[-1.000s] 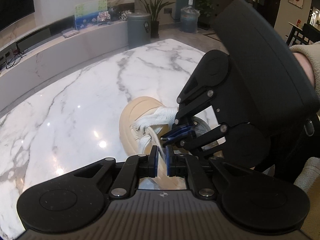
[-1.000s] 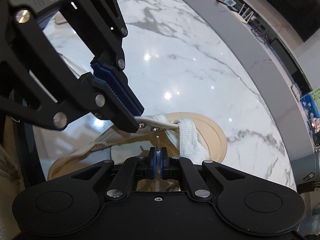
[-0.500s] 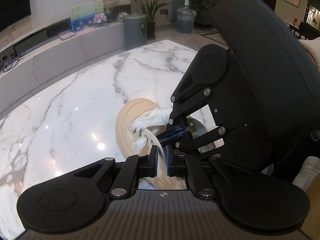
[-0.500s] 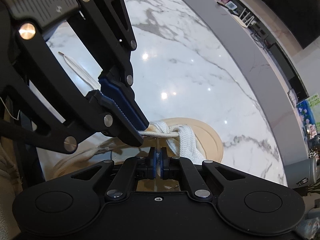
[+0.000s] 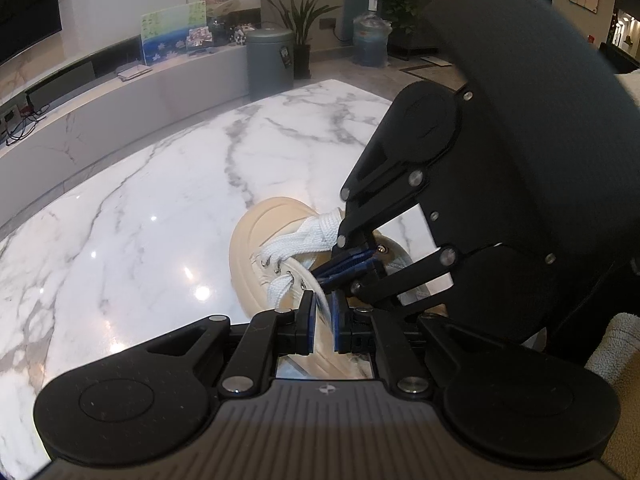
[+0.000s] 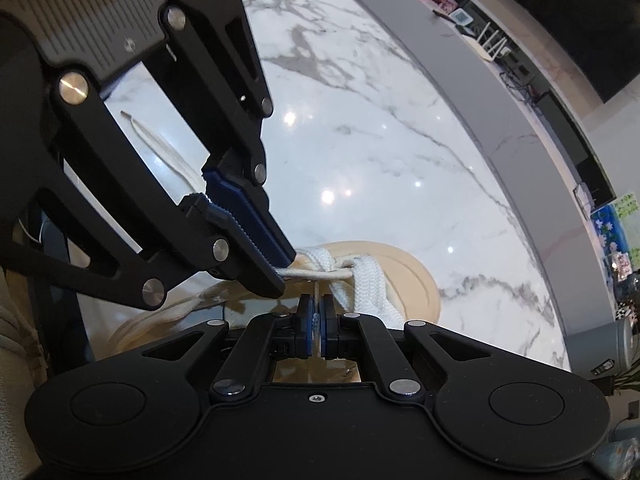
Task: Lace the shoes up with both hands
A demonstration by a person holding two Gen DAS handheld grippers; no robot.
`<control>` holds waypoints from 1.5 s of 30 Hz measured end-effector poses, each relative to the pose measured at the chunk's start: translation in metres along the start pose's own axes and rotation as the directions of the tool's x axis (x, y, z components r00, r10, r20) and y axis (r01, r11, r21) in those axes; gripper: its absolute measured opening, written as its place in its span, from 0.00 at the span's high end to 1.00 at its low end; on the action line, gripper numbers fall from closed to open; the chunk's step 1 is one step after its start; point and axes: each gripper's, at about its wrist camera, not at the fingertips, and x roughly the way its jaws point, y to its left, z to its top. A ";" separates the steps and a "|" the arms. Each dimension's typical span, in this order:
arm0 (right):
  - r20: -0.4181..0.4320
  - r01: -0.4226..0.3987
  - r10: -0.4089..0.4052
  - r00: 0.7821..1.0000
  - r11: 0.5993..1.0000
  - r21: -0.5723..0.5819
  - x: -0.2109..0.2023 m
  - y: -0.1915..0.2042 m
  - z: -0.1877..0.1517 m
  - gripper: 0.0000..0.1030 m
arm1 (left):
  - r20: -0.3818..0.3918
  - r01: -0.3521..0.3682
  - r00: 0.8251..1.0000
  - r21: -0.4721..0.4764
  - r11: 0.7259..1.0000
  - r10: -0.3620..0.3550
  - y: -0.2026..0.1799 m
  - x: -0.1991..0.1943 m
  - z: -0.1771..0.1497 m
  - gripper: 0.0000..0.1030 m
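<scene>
A cream shoe (image 5: 260, 240) lies on the marble table (image 5: 160, 208), toe pointing away, with a white lace (image 5: 304, 236) crossed through its front eyelets. My left gripper (image 5: 322, 304) is shut on the edge of the shoe's eyelet flap; the right wrist view shows its blue pads (image 6: 256, 236) clamping that cream edge. My right gripper (image 6: 317, 314) is shut on the thin lace tip (image 6: 316, 292), which points at the flap just beside the left gripper. It reaches in from the right in the left wrist view, as the right gripper (image 5: 352, 264). The shoe (image 6: 404, 276) is partly hidden by both grippers.
A loose lace end (image 6: 160, 148) trails over the table behind the left gripper. A curved grey bench (image 5: 160, 92), a grey bin (image 5: 268, 60) and a water bottle (image 5: 372, 44) stand beyond the table. A fleecy sleeve (image 5: 616, 344) is at the right edge.
Both grippers stay shut and have crowded closer together over the shoe. The left gripper looms larger in the right wrist view, and the loose lace behind it has come into sight.
</scene>
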 end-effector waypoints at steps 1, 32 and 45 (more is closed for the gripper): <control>-0.002 -0.003 0.003 1.000 1.000 -0.002 0.002 0.000 0.001 0.99 | 0.000 0.001 1.000 0.000 1.000 -0.001 0.000 0.000 0.000 0.94; 0.021 0.069 -0.067 0.998 0.993 -0.099 0.005 0.004 0.002 0.74 | -0.005 0.004 1.000 0.000 1.000 -0.004 0.003 0.001 0.001 0.93; 0.014 0.071 -0.069 0.997 0.989 -0.133 0.002 0.012 -0.009 1.00 | -0.011 0.004 1.000 0.007 1.000 -0.004 0.001 0.002 0.001 0.92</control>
